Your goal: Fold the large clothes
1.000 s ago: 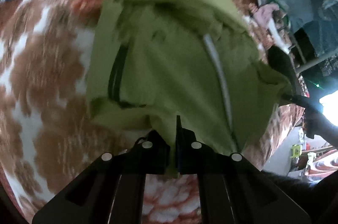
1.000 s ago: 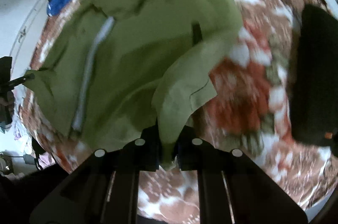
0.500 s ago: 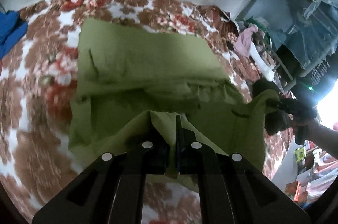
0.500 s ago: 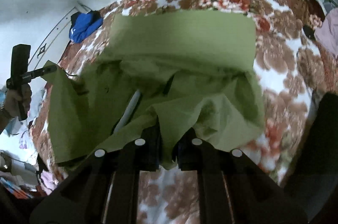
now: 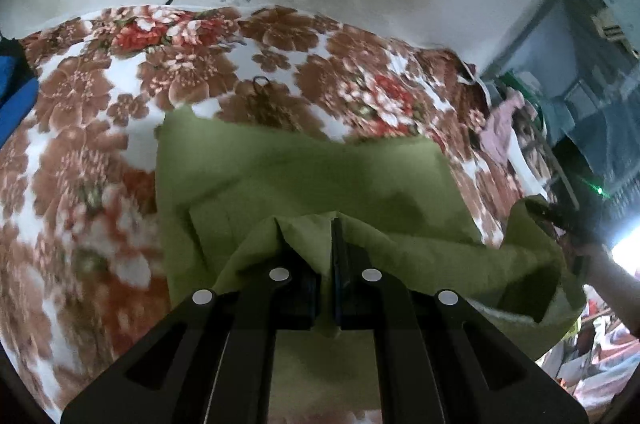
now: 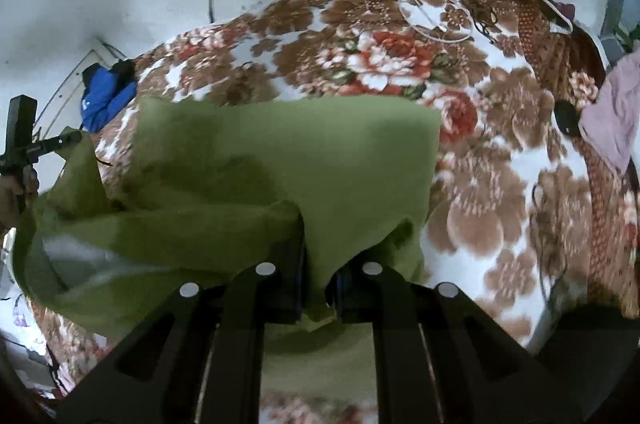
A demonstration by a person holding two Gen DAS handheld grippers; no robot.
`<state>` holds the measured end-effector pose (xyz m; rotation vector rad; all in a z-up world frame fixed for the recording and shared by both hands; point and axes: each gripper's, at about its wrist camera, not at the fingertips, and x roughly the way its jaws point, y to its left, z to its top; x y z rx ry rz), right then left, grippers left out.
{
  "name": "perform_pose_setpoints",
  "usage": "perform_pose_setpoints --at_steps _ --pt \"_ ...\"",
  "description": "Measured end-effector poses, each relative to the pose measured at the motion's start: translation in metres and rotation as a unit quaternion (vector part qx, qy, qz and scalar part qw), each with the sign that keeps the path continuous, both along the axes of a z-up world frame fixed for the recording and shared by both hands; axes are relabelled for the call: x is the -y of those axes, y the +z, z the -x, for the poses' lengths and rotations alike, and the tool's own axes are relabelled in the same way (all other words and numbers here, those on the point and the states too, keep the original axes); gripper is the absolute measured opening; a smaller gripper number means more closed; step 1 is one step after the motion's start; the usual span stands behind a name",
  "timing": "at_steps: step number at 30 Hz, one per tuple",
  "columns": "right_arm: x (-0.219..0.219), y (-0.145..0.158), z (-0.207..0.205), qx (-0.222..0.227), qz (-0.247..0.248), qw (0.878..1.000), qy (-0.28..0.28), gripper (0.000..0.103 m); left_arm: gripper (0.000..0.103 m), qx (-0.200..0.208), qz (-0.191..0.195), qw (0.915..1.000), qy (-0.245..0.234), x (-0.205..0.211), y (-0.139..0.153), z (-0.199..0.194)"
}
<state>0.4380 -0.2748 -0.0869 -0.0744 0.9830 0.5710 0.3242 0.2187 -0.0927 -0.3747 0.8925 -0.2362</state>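
Note:
An olive-green garment (image 5: 320, 175) lies on a flowered blanket (image 5: 80, 127), its far part flat and its near edge lifted. My left gripper (image 5: 332, 252) is shut on the garment's near edge, cloth bunched between its fingers. My right gripper (image 6: 316, 264) is shut on the same edge of the garment (image 6: 288, 151) further along. Each gripper shows in the other's view: the right one at the far right of the left wrist view (image 5: 556, 216), the left one at the far left of the right wrist view (image 6: 60, 141), both pinching green cloth.
A blue garment (image 6: 102, 95) lies at the blanket's far left by the wall. A pink garment (image 6: 612, 111) and a black object (image 6: 568, 115) sit at the right. A white cord loop (image 6: 436, 17) lies near the far edge. Shelves and clutter (image 5: 576, 103) stand right.
Both grippers have lifted the garment's near edge and carried it toward the wall. The garment's front with its zip is now covered, and the views have tilted up to the wall.

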Motion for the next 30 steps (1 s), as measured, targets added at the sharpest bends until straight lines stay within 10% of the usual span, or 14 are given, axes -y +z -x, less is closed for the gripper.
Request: perform_pose_setpoints --at_steps 11,26,28,30 --pt "-0.034 -0.042 -0.143 0.013 0.031 0.999 0.002 0.011 0.005 -0.023 -0.038 0.999 0.004 -0.04 -0.038 -0.133" --pt "-0.042 -0.123 -0.231 -0.049 0.044 0.998 -0.016 0.013 0.007 -0.101 0.005 0.9927 0.065 -0.1 -0.116 -0.177" --pt "-0.036 -0.128 -0.232 -0.06 0.024 0.998 -0.024 0.019 0.008 -0.112 0.034 0.9902 0.076 -0.106 -0.123 -0.179" --pt "-0.033 -0.128 -0.232 -0.073 0.001 0.997 -0.025 0.058 0.018 -0.113 0.065 0.988 0.083 -0.111 -0.124 -0.179"
